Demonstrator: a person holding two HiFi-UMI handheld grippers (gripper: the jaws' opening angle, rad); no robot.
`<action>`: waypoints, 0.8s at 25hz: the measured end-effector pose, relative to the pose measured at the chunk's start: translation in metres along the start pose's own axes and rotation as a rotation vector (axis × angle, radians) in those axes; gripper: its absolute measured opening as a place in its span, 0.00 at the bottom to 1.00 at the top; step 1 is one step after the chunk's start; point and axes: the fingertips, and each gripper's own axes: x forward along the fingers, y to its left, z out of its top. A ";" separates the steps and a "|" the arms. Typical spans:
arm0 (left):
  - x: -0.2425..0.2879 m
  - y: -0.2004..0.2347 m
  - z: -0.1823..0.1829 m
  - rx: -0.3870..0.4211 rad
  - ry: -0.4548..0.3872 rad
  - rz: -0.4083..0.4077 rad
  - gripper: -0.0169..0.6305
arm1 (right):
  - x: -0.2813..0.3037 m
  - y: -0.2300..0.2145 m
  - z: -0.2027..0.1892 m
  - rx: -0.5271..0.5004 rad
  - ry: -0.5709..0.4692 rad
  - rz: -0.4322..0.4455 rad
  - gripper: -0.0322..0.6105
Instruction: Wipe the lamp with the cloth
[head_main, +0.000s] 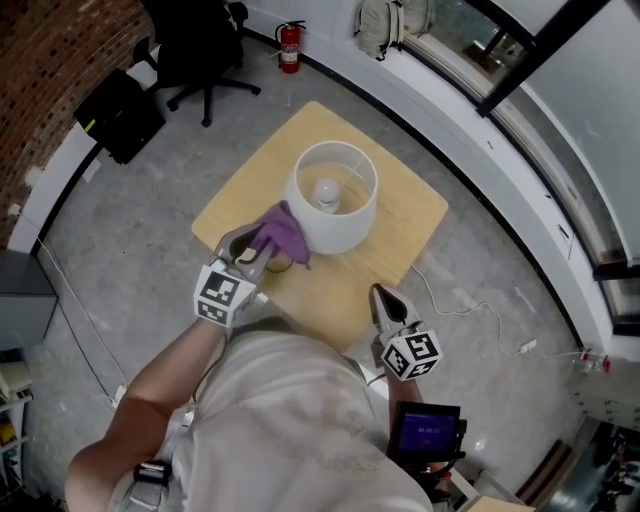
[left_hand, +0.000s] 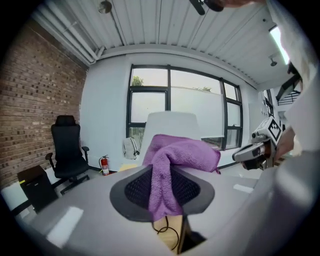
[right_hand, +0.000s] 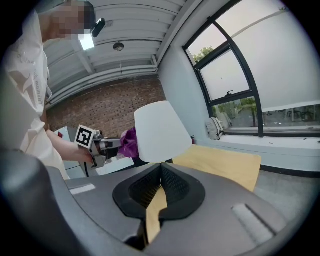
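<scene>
A lamp with a white shade (head_main: 345, 225) and a bare bulb (head_main: 327, 192) stands on a small wooden table (head_main: 400, 240). My left gripper (head_main: 262, 243) is shut on a purple cloth (head_main: 283, 233), which lies against the shade's left side. In the left gripper view the cloth (left_hand: 175, 155) drapes over the jaws in front of the shade (left_hand: 170, 122). My right gripper (head_main: 384, 297) hovers at the table's near edge, right of the lamp, jaws together and empty. The right gripper view shows the shade (right_hand: 160, 132) ahead, with the cloth (right_hand: 129, 142) at its left.
Around the table is bare concrete floor. A black office chair (head_main: 200, 50), a fire extinguisher (head_main: 289, 47) and a backpack (head_main: 378, 25) stand by the far wall. A white cable (head_main: 470, 310) runs over the floor at the right. A black cord (left_hand: 165, 232) lies on the table.
</scene>
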 end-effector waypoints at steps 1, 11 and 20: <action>-0.005 0.005 0.013 -0.007 -0.023 0.013 0.17 | 0.000 -0.001 0.002 -0.003 -0.005 0.005 0.07; -0.013 0.009 0.140 0.181 -0.074 -0.040 0.17 | 0.002 0.002 0.038 -0.094 -0.089 0.074 0.07; 0.051 -0.024 0.162 0.728 0.257 -0.196 0.17 | -0.005 -0.007 0.055 -0.110 -0.159 0.071 0.07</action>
